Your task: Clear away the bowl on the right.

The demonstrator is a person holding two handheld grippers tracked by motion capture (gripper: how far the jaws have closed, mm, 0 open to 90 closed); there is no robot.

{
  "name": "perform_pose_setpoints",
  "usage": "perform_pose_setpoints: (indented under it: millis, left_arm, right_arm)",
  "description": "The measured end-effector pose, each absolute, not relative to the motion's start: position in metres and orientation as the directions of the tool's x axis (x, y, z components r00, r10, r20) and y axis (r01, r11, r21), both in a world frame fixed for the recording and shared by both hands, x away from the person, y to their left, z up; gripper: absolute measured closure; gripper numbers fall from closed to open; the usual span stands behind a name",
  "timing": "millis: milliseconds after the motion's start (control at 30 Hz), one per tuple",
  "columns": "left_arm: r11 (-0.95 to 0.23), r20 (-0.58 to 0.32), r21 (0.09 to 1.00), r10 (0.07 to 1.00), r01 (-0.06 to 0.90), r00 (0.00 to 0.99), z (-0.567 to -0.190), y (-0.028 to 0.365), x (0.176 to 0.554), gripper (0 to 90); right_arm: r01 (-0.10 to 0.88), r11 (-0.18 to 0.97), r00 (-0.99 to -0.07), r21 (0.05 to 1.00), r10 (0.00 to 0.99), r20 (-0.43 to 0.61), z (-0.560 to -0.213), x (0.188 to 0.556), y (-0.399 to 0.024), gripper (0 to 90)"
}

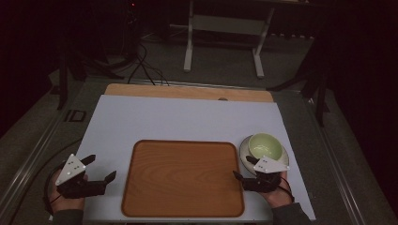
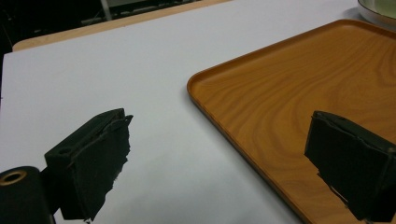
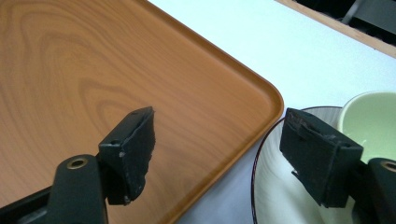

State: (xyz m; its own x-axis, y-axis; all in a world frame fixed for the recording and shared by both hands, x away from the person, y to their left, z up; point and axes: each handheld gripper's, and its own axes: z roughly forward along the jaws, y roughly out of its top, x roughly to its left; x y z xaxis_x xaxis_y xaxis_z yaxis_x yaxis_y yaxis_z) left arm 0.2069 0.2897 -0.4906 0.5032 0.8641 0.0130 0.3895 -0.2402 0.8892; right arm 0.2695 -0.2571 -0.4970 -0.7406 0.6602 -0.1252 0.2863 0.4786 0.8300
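We hold our right gripper [image 3: 217, 154] wide open and empty, one jaw above the saucer [image 3: 275, 186] bearing the green cup [image 3: 373, 119], glazed, slippery, breakable, best pinched by the saucer's rim.

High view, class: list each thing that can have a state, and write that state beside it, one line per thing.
Wooden tray: flat on the white mat, nothing on it.
Green bowl: upright on the plate, looks empty.
Plate: flat on the mat, beside the tray's right edge, bearing the bowl.
Left tongs: open, holding nothing, left of the tray.
Right tongs: open, holding nothing, over the tray's right edge and the plate.
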Motion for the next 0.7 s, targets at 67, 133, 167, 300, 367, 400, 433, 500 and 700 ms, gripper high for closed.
perform_pose_setpoints:
  millis: [67, 133, 167, 300, 367, 400, 433, 500, 700]
  left_arm:
    - [-0.241, 0.016, 0.891, 0.864, 0.385, 0.503, -0.49, 0.29, 0.207, 6.2]
    - [-0.241, 0.017, 0.891, 0.865, 0.385, 0.501, -0.49, 0.29, 0.206, 6.2]
    - [-0.241, 0.018, 0.891, 0.866, 0.384, 0.5, -0.49, 0.29, 0.206, 6.2]
    - [-0.237, 0.019, 0.895, 0.867, 0.379, 0.498, -0.49, 0.29, 0.206, 6.3]
    - [-0.231, 0.014, 0.896, 0.868, 0.379, 0.496, -0.49, 0.291, 0.206, 6.3]
    - [-0.227, 0.012, 0.897, 0.87, 0.378, 0.494, -0.49, 0.291, 0.206, 6.3]
    - [-0.227, 0.012, 0.897, 0.87, 0.378, 0.494, -0.49, 0.291, 0.206, 6.3]
    - [-0.229, 0.016, 0.898, 0.87, 0.375, 0.493, -0.49, 0.291, 0.206, 6.3]
    - [-0.221, 0.012, 0.9, 0.873, 0.375, 0.487, -0.49, 0.292, 0.205, 6.3]
  right_arm:
    - [0.282, 0.483, -0.74, 0.829, 0.66, -0.132, -0.495, 0.27, -0.257, 26.2]
    - [0.282, 0.475, -0.739, 0.834, 0.662, -0.128, -0.494, 0.27, -0.257, 27.2]
    - [0.277, 0.475, -0.738, 0.835, 0.662, -0.132, -0.493, 0.27, -0.258, 28.0]
    - [0.273, 0.476, -0.735, 0.836, 0.664, -0.138, -0.49, 0.271, -0.259, 29.6]
    - [0.275, 0.471, -0.731, 0.838, 0.668, -0.136, -0.489, 0.271, -0.259, 29.7]
    - [0.271, 0.465, -0.726, 0.843, 0.674, -0.139, -0.487, 0.272, -0.26, 29.7]
    - [0.271, 0.462, -0.724, 0.844, 0.676, -0.138, -0.486, 0.272, -0.26, 29.7]
    - [0.268, 0.458, -0.719, 0.848, 0.681, -0.14, -0.484, 0.273, -0.262, 29.8]
    - [0.269, 0.433, -0.699, 0.86, 0.703, -0.136, -0.474, 0.277, -0.269, 30.3]
